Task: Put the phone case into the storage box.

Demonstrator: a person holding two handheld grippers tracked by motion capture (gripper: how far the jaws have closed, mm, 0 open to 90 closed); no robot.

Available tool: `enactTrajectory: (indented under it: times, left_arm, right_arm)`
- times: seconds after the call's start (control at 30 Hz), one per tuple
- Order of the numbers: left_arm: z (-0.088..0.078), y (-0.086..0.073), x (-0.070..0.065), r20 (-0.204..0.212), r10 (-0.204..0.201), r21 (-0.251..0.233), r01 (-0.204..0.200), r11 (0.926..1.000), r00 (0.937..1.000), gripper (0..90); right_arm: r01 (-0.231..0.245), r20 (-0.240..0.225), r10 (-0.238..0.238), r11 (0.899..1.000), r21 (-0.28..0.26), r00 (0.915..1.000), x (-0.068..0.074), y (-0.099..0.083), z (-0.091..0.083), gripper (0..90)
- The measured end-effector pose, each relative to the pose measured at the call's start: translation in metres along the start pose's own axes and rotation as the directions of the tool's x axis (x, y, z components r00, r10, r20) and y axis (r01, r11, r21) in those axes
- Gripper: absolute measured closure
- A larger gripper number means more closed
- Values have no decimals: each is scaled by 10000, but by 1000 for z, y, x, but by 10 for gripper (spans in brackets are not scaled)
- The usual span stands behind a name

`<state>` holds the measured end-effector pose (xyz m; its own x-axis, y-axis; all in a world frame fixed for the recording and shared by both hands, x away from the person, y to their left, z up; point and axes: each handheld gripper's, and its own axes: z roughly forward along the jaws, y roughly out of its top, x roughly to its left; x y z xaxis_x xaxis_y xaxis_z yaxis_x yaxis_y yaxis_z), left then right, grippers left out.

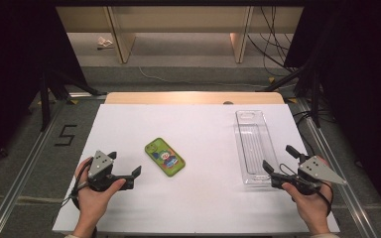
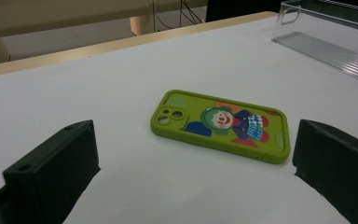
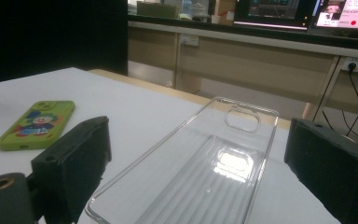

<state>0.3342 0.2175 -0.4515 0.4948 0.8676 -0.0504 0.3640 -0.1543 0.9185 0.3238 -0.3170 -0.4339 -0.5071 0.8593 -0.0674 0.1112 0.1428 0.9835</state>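
Resting on the white surface (image 1: 203, 198), your left gripper (image 1: 125, 166) faces the green phone (image 1: 164, 156), right gripper (image 1: 282, 164) the clear tray (image 1: 252, 144); both fingers apart, empty.

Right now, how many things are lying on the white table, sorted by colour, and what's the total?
Green: 1, the phone case with a clown picture, lying flat.
Clear: 1, the long transparent tray, lying flat near the right side.
Total: 2
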Motion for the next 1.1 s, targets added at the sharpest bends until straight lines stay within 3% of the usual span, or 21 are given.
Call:
enactTrajectory:
  times: [0.17,0.23,0.27,0.37,0.4,0.43,0.47,0.5,0.53,0.67,0.9,1.1]
  left_arm:
    - [0,0,0,-24,-89,15,89,10000,10000,5]
    - [1,0,-1,-46,-159,62,159,9999,9999,68]
    - [2,0,-2,-63,-162,76,163,9998,9998,123]
    - [6,6,-7,-263,-190,5,191,9998,9995,427]
    - [9,9,-9,-296,-210,-47,208,9998,9993,427]
    - [12,11,-12,-260,-173,-29,172,9998,9995,628]
    - [16,14,-16,-170,-112,15,112,9999,9998,628]
    - [24,17,-24,-99,14,221,-12,9998,9999,759]
    - [24,17,-24,-99,14,221,-12,9998,9999,813]
    - [44,24,-39,216,220,740,-235,9970,9995,898]
    - [85,37,-51,531,115,1453,-191,9892,9985,900]
    - [118,45,-65,852,275,2325,-467,9715,9960,900]
  right_arm:
    - [21,-12,-21,10000,-35,10000,0,1,-1,81]
    - [-1,-6,1,10000,-12,10000,1,1,0,81]
    - [15,-23,-15,10000,21,10000,1,1,0,81]
    - [50,-7,-50,10000,-14,10000,2,1,1,84]
    - [50,-7,-50,10000,-14,10000,2,1,1,84]
    - [93,7,-93,10000,-29,10000,2,2,2,84]
    - [93,7,-93,10000,-29,10000,2,2,2,84]
    - [96,-1,-96,9999,-48,10000,3,3,2,85]
    - [96,-1,-96,9999,-48,10000,3,3,2,85]
    - [104,8,-104,9999,-62,9999,3,4,1,85]
    - [112,12,-112,9999,-58,9999,3,5,1,85]
    - [94,56,-93,9999,-37,9999,2,4,1,85]
